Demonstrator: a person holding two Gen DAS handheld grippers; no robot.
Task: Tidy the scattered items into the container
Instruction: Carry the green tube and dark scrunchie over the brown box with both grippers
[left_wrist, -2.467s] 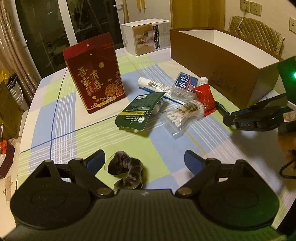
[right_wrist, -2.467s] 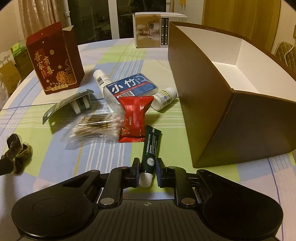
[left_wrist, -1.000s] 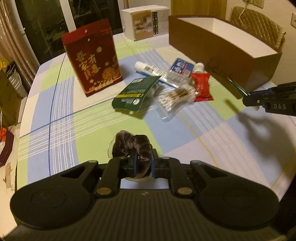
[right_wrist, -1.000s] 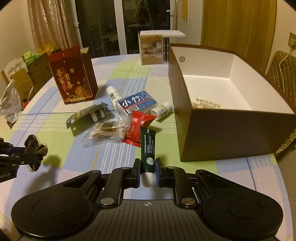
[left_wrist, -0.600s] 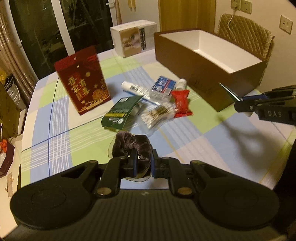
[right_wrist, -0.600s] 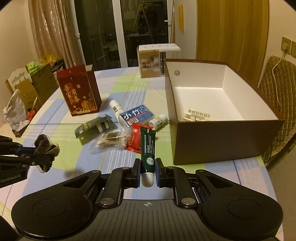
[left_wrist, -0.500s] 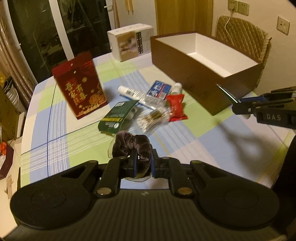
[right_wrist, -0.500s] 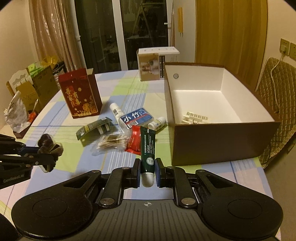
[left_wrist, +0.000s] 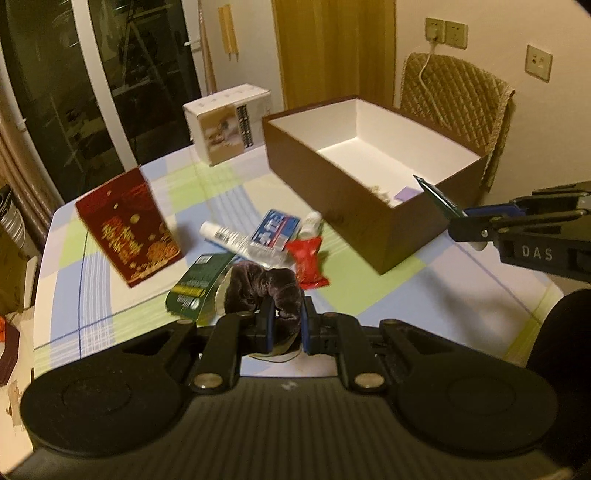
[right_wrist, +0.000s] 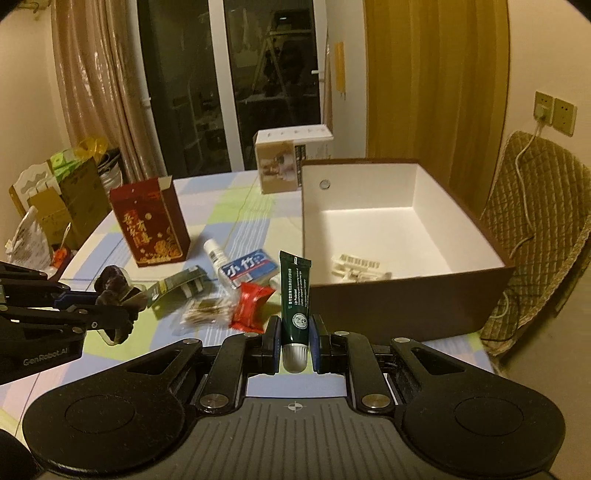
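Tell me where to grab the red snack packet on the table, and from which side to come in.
Take the red snack packet across its puffed middle, coming from above with jaws spanning its short width. It lies flat on the tablecloth, its crimped ends too thin to hold. The cotton swab bag crowds its left side, so keep the jaws clear of that.

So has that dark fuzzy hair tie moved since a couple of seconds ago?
Yes. The hair scrunchie lay on the tablecloth; now the left gripper holds it up above it.

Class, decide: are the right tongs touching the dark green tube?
Touching. The right wrist view shows the right tongs shut on the dark green tube, both pads pressing its lower end near the white cap.
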